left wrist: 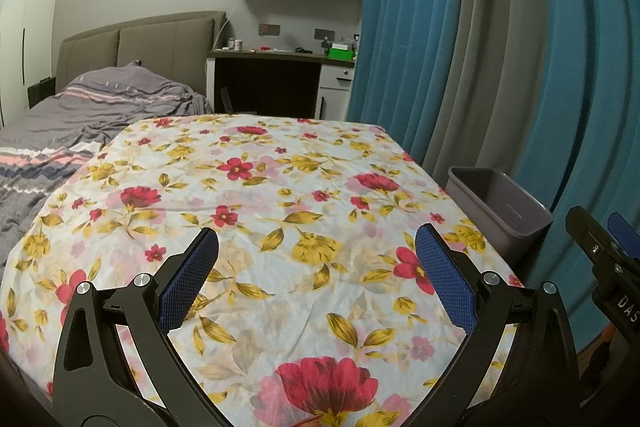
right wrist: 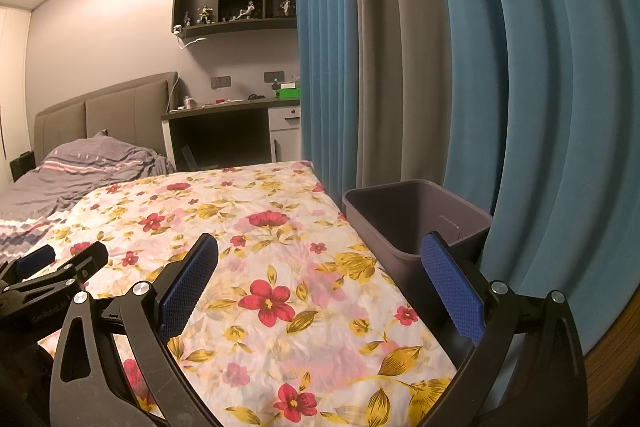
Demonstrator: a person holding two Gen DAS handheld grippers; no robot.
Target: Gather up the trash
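Left gripper (left wrist: 316,247) spread wide, nothing held, hovering over flowered cloth (left wrist: 256,195). Right gripper (right wrist: 320,255) spread just as wide, also holding nothing, near the cloth's right edge. Grey bin (right wrist: 416,223) standing just beside that edge, against blue-grey curtain (right wrist: 540,87), top open; inside only partly visible. No trash visible on the cloth. Surface flat and bare to far edge; bed (left wrist: 52,131) along left side, desk (left wrist: 280,67) beyond. Tight at right: only the bin between cloth and curtain.
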